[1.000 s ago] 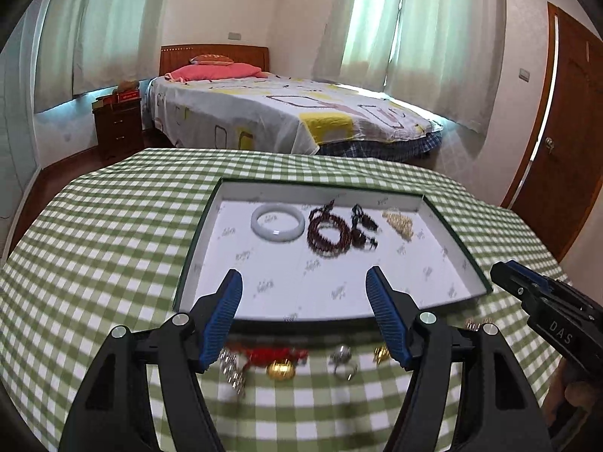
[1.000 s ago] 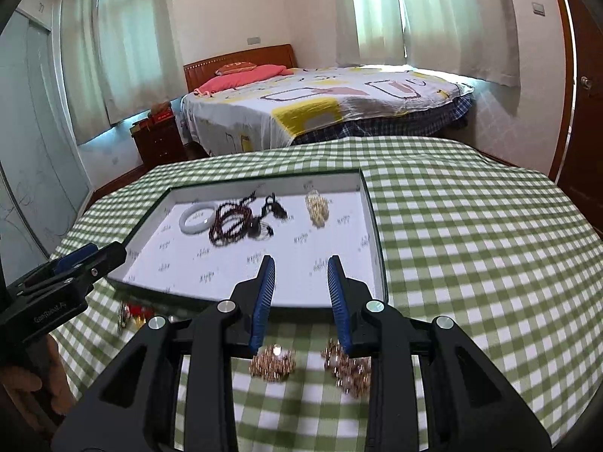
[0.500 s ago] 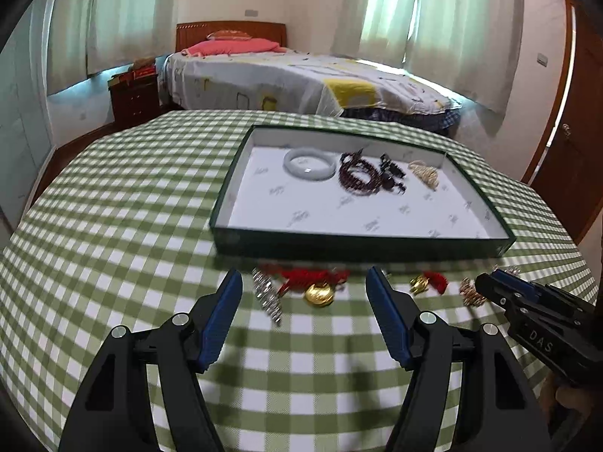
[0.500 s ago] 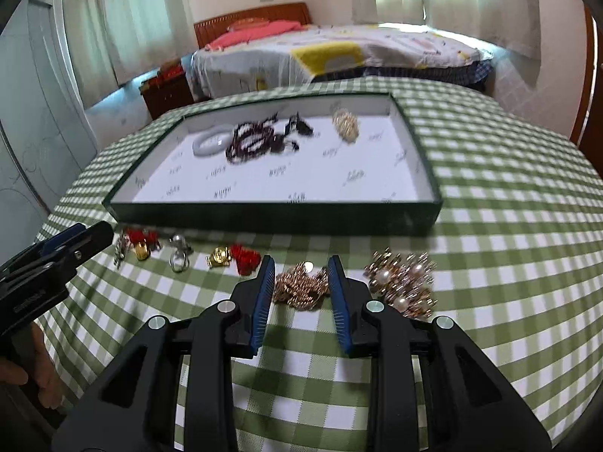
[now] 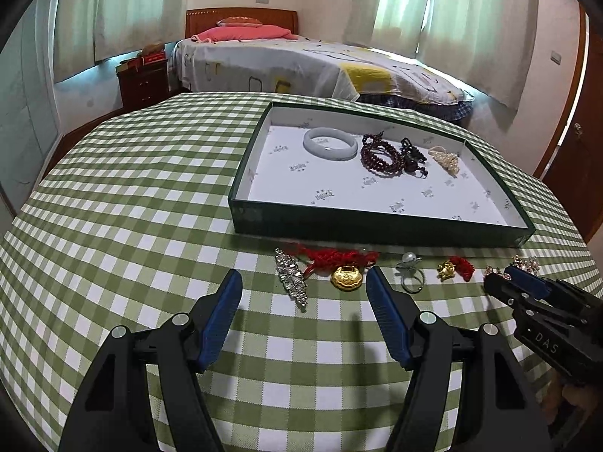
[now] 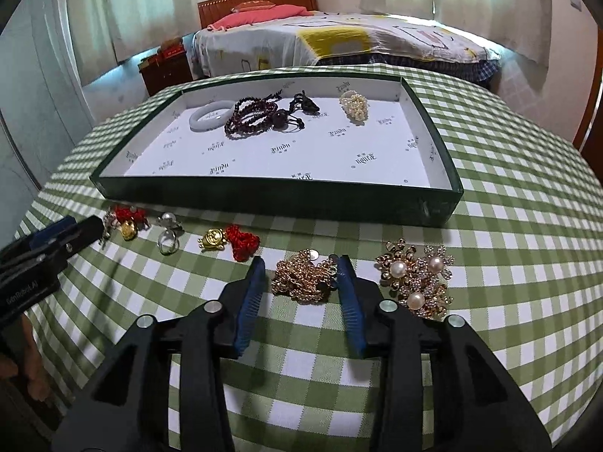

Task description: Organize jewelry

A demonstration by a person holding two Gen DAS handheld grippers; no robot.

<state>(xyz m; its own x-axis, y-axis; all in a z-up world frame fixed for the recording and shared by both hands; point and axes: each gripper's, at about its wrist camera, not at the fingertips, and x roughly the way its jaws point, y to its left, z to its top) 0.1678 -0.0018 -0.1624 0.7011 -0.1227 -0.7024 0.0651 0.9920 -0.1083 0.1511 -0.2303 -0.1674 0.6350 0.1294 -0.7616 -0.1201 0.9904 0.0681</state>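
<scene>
Your right gripper (image 6: pixel 299 267) has its fingers spread either side of the gold chain (image 6: pixel 303 279), not clenched on it; your left gripper (image 5: pixel 303 280) hangs released above the table (image 5: pixel 124 203), near the rhinestone brooch (image 5: pixel 291 275) and gold lock pendant (image 5: pixel 346 275).

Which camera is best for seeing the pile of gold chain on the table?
The right wrist view. The gold chain lies close up on the checked cloth, between the open fingers of the right tool. In the left wrist view the right tool covers that spot, so only small glints of jewelry show beside it.
</scene>
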